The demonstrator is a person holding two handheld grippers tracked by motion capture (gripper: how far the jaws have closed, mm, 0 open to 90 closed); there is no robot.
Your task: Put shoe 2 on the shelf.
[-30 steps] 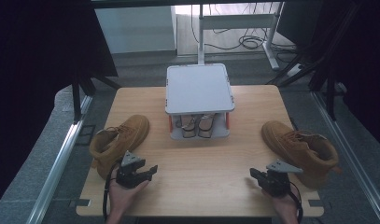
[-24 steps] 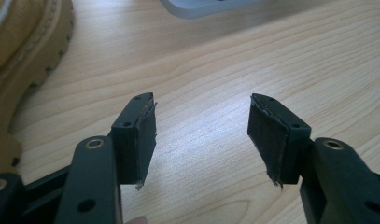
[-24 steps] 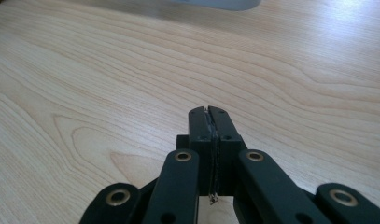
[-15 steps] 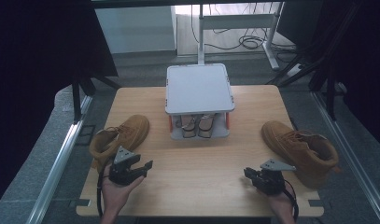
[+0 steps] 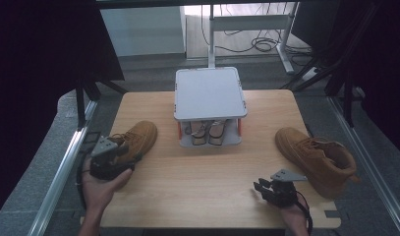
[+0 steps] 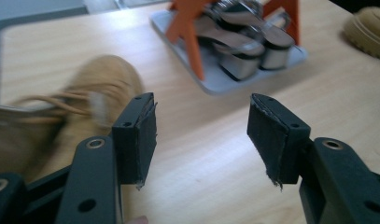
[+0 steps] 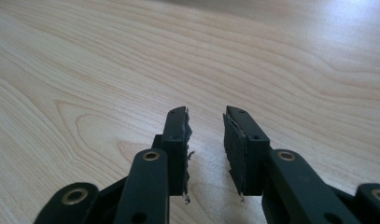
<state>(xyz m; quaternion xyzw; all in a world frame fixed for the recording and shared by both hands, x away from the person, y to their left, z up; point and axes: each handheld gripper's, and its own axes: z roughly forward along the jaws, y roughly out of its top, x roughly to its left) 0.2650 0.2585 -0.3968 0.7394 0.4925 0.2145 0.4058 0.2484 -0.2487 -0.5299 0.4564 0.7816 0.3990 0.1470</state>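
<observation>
Compared with a second ago, the left gripper (image 5: 120, 153) now sits higher and farther in, right over the heel of the left boot (image 5: 136, 140), its jaws standing wide apart with nothing between them; its own view has that boot (image 6: 61, 126) blurred just beside the left jaw. The right gripper (image 5: 262, 188) stays low over the bare table (image 5: 207, 177) near the front edge, and its jaws have just been opening from nearly shut to a narrow gap that holds nothing. The right boot (image 5: 318, 158) lies where it was, just beside that gripper, and the grey rack (image 5: 209, 93) with silver shoes (image 5: 207, 133) under it has not moved.
</observation>
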